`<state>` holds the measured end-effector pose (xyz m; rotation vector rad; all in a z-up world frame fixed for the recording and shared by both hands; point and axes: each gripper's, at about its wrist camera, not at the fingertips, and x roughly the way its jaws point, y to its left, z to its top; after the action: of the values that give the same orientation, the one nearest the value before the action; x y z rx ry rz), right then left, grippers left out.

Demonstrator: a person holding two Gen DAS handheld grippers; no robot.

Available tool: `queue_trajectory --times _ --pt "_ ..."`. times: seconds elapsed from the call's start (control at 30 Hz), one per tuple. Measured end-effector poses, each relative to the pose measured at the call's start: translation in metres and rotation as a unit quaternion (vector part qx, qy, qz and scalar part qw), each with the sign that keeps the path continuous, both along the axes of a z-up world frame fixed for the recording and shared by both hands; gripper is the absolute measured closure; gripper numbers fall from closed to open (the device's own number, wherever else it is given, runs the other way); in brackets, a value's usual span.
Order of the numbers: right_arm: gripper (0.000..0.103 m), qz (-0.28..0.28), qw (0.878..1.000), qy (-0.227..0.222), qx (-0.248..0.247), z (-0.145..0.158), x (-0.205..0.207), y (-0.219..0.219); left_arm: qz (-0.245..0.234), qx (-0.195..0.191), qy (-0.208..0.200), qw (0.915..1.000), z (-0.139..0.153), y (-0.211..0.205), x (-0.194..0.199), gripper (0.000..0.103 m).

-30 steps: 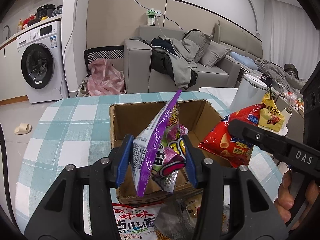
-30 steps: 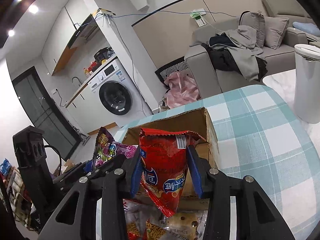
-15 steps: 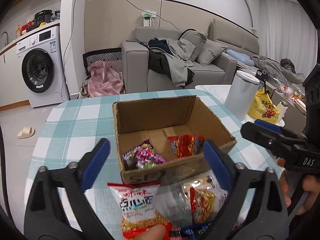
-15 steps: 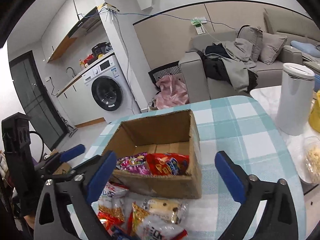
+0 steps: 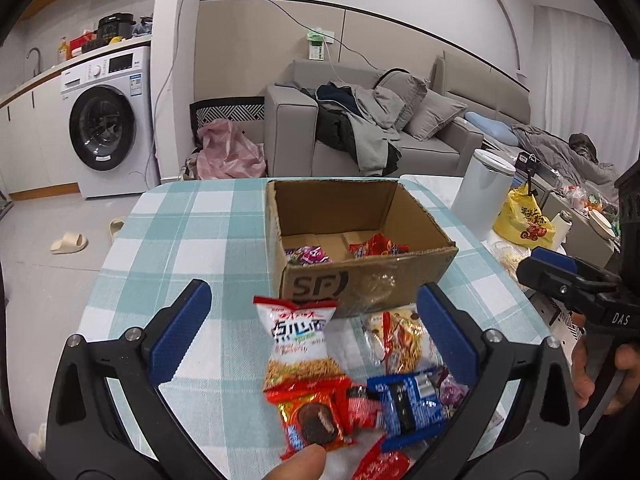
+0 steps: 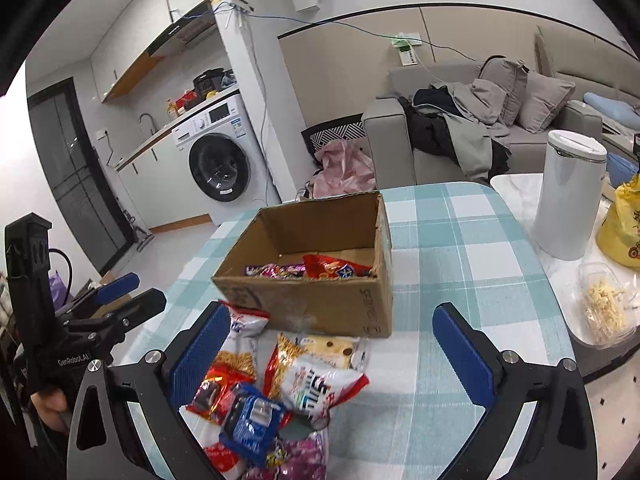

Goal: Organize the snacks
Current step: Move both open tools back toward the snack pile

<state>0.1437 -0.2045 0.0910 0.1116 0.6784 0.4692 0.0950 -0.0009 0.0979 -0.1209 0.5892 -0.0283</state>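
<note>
An open cardboard box (image 5: 400,276) (image 6: 320,308) stands on the checked tablecloth. Inside lie a purple snack bag (image 5: 306,255) (image 6: 276,270) and a red snack bag (image 5: 376,247) (image 6: 336,267). In front of the box lies a pile of loose snacks: a white noodle-snack bag (image 5: 300,336) (image 6: 240,340), a red cookie pack (image 5: 314,420), a blue cookie pack (image 5: 404,400) (image 6: 252,420) and others. My left gripper (image 5: 316,336) is open and empty above the pile. My right gripper (image 6: 332,352) is open and empty over the pile too.
A white bin (image 6: 568,200) and a yellow bag (image 6: 620,224) stand on a white table to the right, with a clear food tub (image 6: 604,308). A sofa (image 5: 380,132) and washing machine (image 5: 108,120) are behind. The table's edges lie left and right.
Both grippers opened and dropped the purple and red bags into the box, then pulled back toward me, so the loose pile now lies between their fingers.
</note>
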Motion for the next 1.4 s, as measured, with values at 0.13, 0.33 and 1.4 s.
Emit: queue_trajectory --times 0.13,0.33,1.4 --pt "0.0 0.011 1.0 -0.002 -0.011 -0.002 -0.019 0.002 0.011 0.001 0.003 0.9999 -0.001 0.002 -0.023 0.001" --pt "0.0 0.015 1.0 0.016 -0.016 -0.012 -0.032 0.001 0.013 0.003 0.015 0.9998 -0.007 0.003 -0.041 0.001" --pt "0.0 0.024 0.988 0.114 -0.097 -0.093 -0.058 0.022 0.003 -0.002 0.09 0.9959 -0.099 0.021 -0.02 0.001"
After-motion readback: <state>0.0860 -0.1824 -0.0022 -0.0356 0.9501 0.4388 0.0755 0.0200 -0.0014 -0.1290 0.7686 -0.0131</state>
